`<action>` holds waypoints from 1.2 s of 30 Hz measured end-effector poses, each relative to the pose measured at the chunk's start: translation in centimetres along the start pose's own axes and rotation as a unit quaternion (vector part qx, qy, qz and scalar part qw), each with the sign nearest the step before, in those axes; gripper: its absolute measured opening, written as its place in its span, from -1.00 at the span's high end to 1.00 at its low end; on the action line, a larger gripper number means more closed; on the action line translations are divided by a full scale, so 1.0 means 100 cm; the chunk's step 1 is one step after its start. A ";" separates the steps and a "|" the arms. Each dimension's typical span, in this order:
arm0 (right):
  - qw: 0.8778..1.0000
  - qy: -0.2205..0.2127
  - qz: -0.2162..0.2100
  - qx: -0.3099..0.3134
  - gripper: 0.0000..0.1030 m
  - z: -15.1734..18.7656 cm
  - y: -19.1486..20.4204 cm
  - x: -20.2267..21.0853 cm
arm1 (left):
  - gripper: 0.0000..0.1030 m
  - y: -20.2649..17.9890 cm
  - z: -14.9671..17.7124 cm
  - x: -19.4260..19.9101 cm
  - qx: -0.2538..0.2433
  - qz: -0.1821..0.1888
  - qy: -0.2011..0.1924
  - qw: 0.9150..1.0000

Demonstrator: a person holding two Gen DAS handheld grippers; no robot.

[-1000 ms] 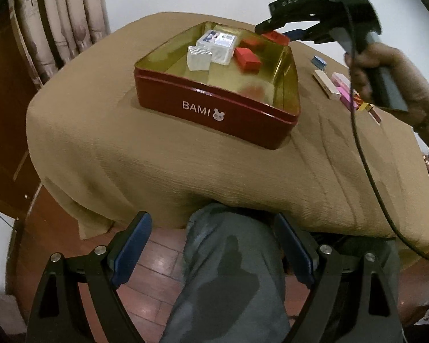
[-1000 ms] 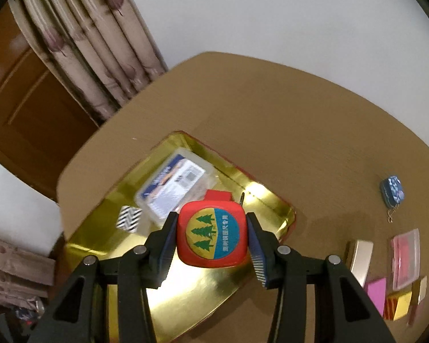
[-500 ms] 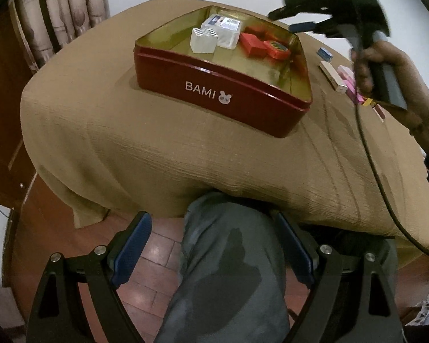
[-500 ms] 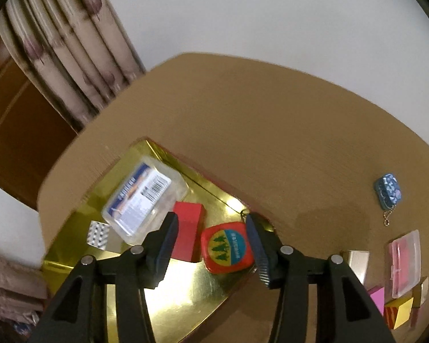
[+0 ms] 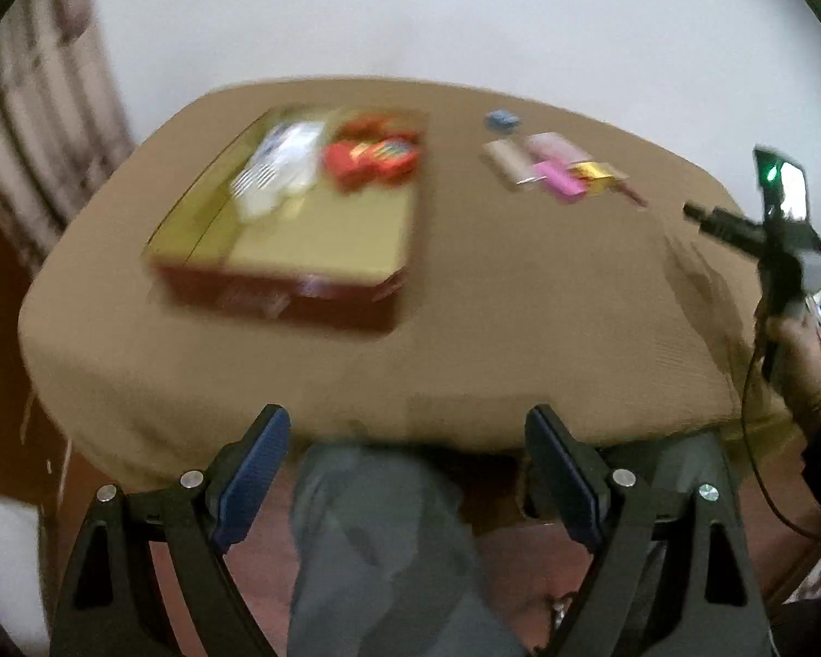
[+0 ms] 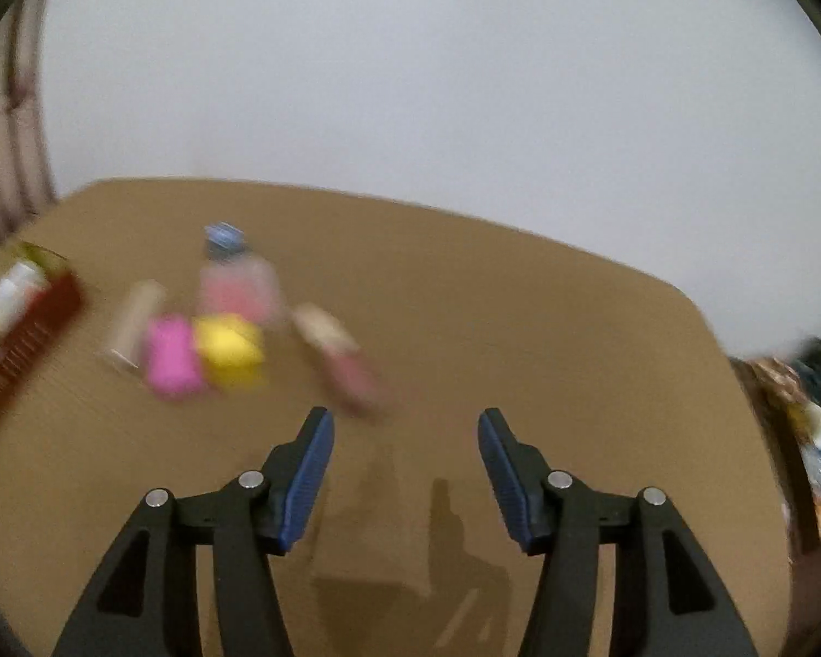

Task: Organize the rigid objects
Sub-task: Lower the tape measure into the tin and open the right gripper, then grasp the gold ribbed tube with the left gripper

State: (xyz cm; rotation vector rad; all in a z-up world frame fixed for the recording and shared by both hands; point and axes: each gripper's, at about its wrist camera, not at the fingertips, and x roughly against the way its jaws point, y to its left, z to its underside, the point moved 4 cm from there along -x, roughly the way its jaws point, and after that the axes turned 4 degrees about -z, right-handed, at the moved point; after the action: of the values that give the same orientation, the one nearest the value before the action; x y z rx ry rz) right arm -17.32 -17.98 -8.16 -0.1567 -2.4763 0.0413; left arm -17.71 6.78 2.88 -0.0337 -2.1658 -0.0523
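Note:
Both views are motion-blurred. A red tin with a gold inside stands on the tan-covered table; a red round-cornered box and clear plastic boxes lie in it. My left gripper hangs open and empty off the table's near edge, above a person's grey trouser leg. My right gripper hovers over bare cloth with nothing between its jaws, which are opening. Loose items lie ahead and left of it: a pink block, a yellow block, a pink clear case and a small blue pouch.
A beige bar and a reddish stick lie beside the loose items. The tin's corner shows at the left of the right wrist view. Curtains hang at the left, clutter lies past the table's right edge.
My right gripper let go of the red round-cornered box into the tin, then swung right, away from the tin, to the loose items. My left gripper rose and tipped up, showing more of the table.

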 end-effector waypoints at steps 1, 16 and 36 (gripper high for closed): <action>1.000 0.002 0.009 -0.004 -0.09 0.009 -0.012 0.000 | -0.65 -0.010 -0.009 0.001 -0.013 0.004 -0.005 1.000; 0.994 -0.029 -0.071 -0.079 -0.19 0.045 -0.050 0.007 | -0.65 -0.105 -0.206 -0.112 0.023 0.044 0.046 0.998; 0.987 -0.059 -0.129 -0.076 -0.27 0.046 -0.050 0.022 | 0.07 -0.098 -0.227 -0.229 0.080 0.006 0.150 0.985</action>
State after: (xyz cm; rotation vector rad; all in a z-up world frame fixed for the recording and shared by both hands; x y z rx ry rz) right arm -22.42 -22.63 -10.14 0.1048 -2.5977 -0.2554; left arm 13.44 -4.21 -3.61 0.0500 -1.8614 0.1165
